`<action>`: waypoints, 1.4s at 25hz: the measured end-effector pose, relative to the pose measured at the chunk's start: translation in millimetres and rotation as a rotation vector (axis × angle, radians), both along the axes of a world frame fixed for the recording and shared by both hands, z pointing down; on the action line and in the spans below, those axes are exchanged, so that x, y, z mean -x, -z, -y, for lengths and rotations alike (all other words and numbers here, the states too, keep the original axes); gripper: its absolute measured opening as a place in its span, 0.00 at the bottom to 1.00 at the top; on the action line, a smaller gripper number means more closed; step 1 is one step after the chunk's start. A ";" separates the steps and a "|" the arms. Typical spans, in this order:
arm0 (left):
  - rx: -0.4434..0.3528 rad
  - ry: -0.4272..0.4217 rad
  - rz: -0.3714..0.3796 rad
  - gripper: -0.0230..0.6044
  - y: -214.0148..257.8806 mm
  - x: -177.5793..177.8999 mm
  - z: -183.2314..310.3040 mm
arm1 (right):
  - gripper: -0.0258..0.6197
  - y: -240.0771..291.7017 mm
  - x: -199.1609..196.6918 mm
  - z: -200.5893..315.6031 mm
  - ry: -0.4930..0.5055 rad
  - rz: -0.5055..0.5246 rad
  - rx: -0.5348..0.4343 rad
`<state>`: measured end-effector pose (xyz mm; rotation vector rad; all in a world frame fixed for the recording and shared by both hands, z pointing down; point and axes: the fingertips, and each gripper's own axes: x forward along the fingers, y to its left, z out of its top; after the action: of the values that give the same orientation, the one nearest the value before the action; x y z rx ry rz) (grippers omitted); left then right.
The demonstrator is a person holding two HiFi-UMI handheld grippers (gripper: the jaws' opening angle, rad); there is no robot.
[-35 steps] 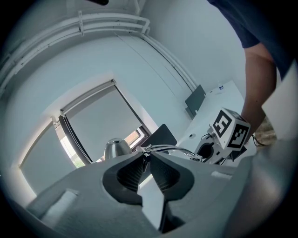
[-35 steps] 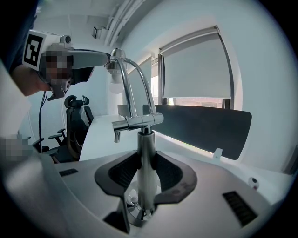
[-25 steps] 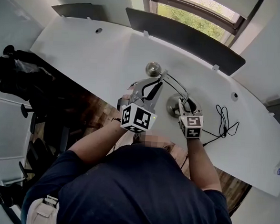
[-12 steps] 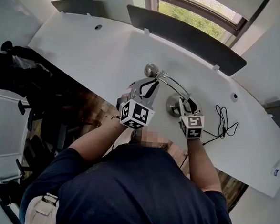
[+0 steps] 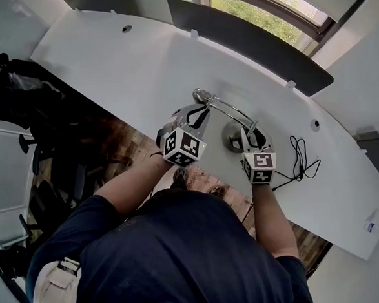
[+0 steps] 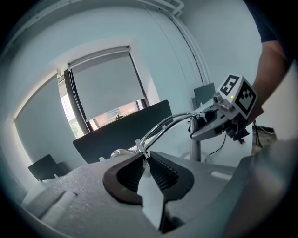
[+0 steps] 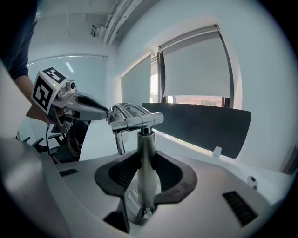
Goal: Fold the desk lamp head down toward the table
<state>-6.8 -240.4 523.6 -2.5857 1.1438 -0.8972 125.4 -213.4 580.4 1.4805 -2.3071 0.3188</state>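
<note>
The chrome desk lamp stands on the white table (image 5: 118,65), its round base (image 5: 231,139) near the front edge. Its thin double-rod arm (image 5: 230,110) runs left to the small round head (image 5: 199,94), which hangs low over the tabletop. My left gripper (image 5: 204,110) is shut on that arm near the head end; in the left gripper view the pads (image 6: 158,173) meet around the rods (image 6: 167,125). My right gripper (image 5: 250,137) is shut on the upright post (image 7: 145,153) just above the base, with a pad on each side.
A black cable (image 5: 302,163) lies coiled on the table right of the lamp. A dark partition panel (image 5: 249,45) runs along the table's far edge under the window. Dark chairs (image 5: 12,96) stand on the floor to the left. A small white item (image 5: 373,225) sits far right.
My left gripper has sunk with the lamp arm in its grip, and the lamp head is now lower, closer to the tabletop. The right gripper has stayed on the post.
</note>
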 end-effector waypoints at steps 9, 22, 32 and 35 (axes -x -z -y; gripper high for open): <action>0.032 -0.043 0.073 0.11 -37.7 -5.9 0.4 | 0.24 1.0 0.6 1.3 -0.021 0.004 -0.001; 0.071 -0.102 0.169 0.13 -73.9 -20.6 -5.5 | 0.24 0.2 -1.3 1.3 -0.044 0.008 0.013; 0.104 -0.126 0.186 0.13 -95.4 -32.1 -10.5 | 0.24 0.2 0.7 1.5 -0.050 0.014 0.021; 0.113 -0.135 0.192 0.13 -101.8 -36.1 -12.4 | 0.24 -0.3 0.7 1.2 -0.053 0.017 0.025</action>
<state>29.3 -227.9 625.3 -2.5584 0.8808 -1.1782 124.8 -214.6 580.7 1.5344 -2.2714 0.3748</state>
